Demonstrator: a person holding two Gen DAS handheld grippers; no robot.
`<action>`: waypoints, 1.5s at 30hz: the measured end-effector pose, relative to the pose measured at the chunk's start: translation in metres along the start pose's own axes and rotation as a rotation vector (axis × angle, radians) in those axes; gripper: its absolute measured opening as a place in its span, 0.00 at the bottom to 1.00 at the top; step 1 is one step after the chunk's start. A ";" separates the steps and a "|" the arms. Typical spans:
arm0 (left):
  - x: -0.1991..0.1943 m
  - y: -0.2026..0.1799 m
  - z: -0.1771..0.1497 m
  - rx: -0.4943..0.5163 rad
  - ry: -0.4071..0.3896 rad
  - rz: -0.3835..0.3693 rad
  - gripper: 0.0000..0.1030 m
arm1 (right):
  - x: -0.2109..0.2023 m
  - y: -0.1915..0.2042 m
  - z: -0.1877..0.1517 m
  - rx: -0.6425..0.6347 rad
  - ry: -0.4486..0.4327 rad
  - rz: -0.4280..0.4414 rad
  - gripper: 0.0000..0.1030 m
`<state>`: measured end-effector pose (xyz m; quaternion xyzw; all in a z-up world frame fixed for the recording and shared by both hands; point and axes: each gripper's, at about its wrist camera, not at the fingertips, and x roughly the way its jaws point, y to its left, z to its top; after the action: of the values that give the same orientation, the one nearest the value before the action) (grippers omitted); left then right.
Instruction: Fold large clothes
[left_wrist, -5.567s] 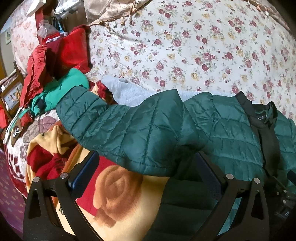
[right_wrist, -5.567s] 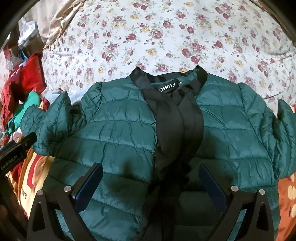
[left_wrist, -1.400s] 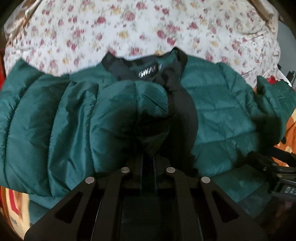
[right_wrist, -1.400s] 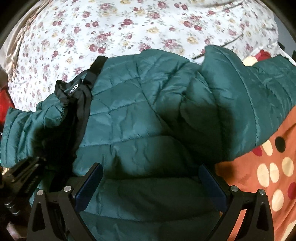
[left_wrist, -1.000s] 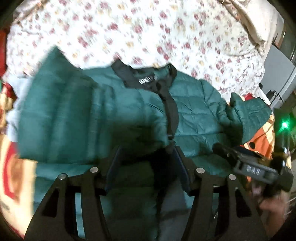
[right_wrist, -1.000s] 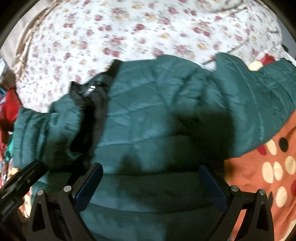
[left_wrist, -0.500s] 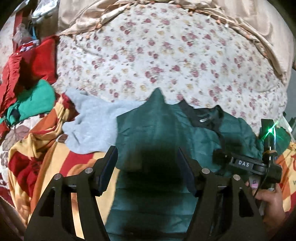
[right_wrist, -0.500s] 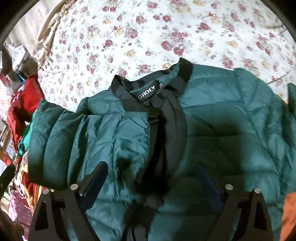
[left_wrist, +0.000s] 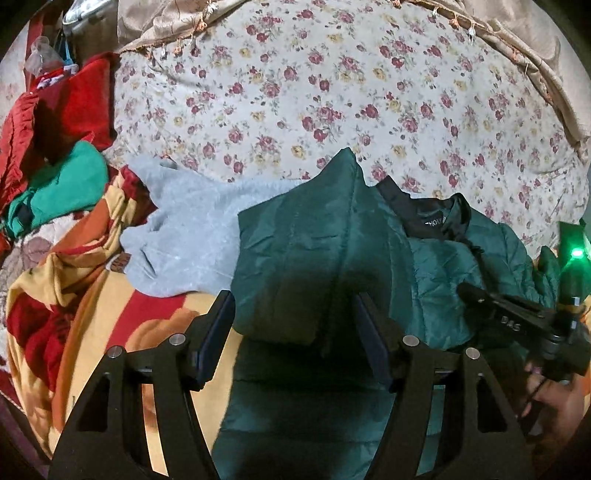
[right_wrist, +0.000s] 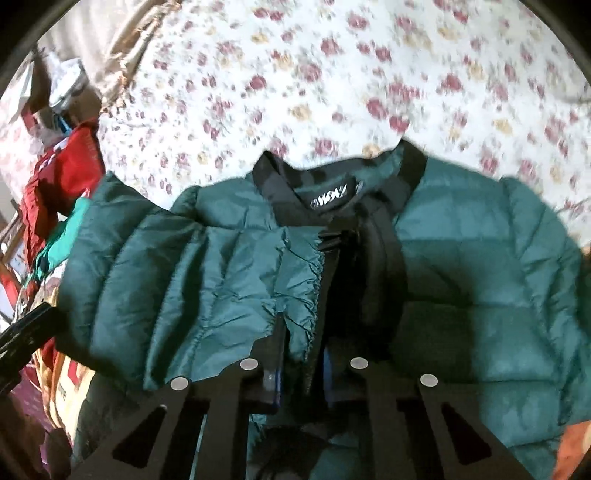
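Observation:
A dark green quilted jacket lies front up on the bed, black collar at the far side. Its left sleeve is folded across the chest. My right gripper is shut on the crumpled cuff of that sleeve, beside the black front band. My left gripper hovers open, back from the jacket. The folded sleeve shows between its fingers, and the pads do not press on it. A hand holds the right gripper at the right edge of the left wrist view.
The bed has a floral cover. A grey garment lies left of the jacket, on a yellow and red blanket. Red and teal clothes are piled at far left. An orange cloth shows at the right.
The left gripper carried the sleeve across the chest, let it go and drew back to the left. The right gripper swung from the jacket's right side to the middle and shut on the cuff.

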<state>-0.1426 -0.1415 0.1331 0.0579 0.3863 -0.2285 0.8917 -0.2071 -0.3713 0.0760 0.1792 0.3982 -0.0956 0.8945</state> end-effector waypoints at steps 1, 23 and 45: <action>0.002 -0.002 -0.001 0.001 0.003 -0.001 0.64 | -0.006 -0.002 0.001 -0.008 -0.018 -0.015 0.14; 0.079 -0.018 -0.006 -0.021 0.127 0.058 0.64 | -0.033 -0.117 -0.002 0.118 -0.062 -0.305 0.13; 0.107 -0.036 0.018 -0.013 0.088 0.056 0.68 | 0.024 -0.062 0.007 -0.030 0.011 -0.060 0.58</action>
<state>-0.0827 -0.2179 0.0717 0.0729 0.4248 -0.1980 0.8804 -0.2057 -0.4312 0.0471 0.1541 0.4098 -0.1151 0.8917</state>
